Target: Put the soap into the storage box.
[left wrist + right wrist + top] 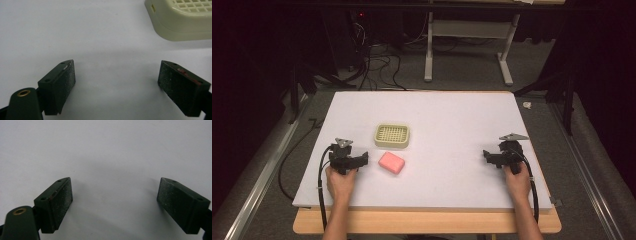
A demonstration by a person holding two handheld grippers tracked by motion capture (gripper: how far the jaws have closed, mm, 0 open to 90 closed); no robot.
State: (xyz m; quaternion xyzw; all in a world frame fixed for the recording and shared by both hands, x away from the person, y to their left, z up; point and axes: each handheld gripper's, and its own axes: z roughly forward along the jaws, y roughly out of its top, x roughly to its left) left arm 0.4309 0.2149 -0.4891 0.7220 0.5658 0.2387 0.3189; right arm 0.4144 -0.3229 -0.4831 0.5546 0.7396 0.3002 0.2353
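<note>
Left gripper (pixel 362 159) jaws spread wide, nothing between them. Cream slotted soap dish (pixel 392 136), cut off at the frame edge in the left gripper view, interior hard to make out. Pink rounded soap bar (pixel 391 162) on the white table (pixel 452 120) just beside the left gripper. Right gripper (pixel 488 156) well apart, jaws also wide, holding nothing.

Table top (pixel 452 130): smooth, matt white sheet, laid on a board of pale wood that shows along the 6 o'clock edge.
Soap dish (pixel 392 136): cream plastic with a slight sheen and a gridded top.
Pink bar (pixel 391 162): smooth, waxy-looking block at 5 o'clock of the soap dish.
Left gripper (pixel 116 82): matt black plastic, with rough, speckled pads.
Right gripper (pixel 115 202): the same matt black, with grainy pads and a brass-coloured metal insert.
Floor: dull grey carpet.
</note>
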